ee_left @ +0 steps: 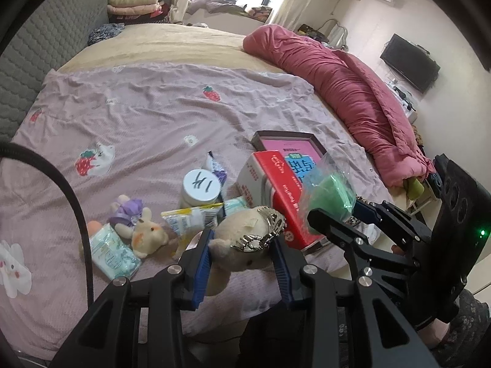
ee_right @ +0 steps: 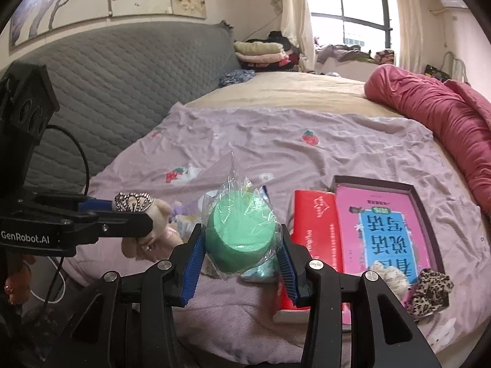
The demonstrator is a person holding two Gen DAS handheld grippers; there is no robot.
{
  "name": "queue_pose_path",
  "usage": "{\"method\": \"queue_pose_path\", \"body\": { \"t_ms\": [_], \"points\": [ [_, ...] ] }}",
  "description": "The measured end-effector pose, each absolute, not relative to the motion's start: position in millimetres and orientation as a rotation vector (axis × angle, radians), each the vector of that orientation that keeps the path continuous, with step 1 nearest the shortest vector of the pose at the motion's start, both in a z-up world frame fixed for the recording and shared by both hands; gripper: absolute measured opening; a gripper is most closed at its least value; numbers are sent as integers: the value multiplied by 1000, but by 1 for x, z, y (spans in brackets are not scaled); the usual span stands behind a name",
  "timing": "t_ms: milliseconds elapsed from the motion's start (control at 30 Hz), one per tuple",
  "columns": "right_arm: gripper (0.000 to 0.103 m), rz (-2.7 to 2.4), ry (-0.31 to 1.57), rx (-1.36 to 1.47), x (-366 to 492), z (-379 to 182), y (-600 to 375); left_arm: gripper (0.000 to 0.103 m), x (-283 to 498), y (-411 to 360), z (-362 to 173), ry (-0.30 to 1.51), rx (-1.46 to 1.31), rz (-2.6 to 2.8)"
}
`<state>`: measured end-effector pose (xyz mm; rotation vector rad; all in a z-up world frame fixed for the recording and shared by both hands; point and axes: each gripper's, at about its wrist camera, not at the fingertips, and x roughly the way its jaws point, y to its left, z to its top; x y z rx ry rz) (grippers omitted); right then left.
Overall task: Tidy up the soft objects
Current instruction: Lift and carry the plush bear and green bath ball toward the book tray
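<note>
While both items hang clear of the bed [ee_left: 153, 116], each is held only by pressure on soft, yielding material, and that is where the risk lies. Left: the left gripper [ee_left: 242, 256] pinches a beige plush toy [ee_left: 242, 245] between its blue fingers [ee_left: 202, 263]; the toy's body fills the gap, its limb droops below the fingers, and a silver crown ornament [ee_left: 260, 236] sits at the fingertip end. Because the stuffing compresses, the toy could creep out of the fingers if the hand tilts or jolts, and the hard, smooth crown offers a poor contact if the pads ride onto it. Directly beyond the fingers lie a second plush rabbit [ee_left: 147, 234], tissue packets [ee_left: 113, 254] and a white-lidded jar [ee_left: 201, 188], so a dropped toy would land among them and scatter the pile. Right: the right gripper [ee_right: 242, 263] pinches a green roll in a clear plastic bag [ee_right: 239, 236], the fingers [ee_right: 193, 263] pressing the wrapper on both sides. The film is slick and loose, so the roll could slide within it or out downward. Just right of these fingers lie a red book [ee_right: 313, 236], a pink-lined box [ee_right: 426, 230] and hair scrunchies [ee_right: 429, 288]. The two grippers stand near each other, and a careless swing could knock one load against the other.
</note>
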<state>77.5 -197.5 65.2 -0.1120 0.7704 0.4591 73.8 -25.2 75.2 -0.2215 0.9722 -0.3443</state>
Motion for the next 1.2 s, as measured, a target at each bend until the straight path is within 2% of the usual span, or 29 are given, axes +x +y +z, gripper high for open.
{"method": "queue_pose_path", "body": {
  "t_ms": [1200],
  "points": [
    [46,249,610,-47,83,144,-299,38,99,-129,133,895,-87,-517]
  ]
}}
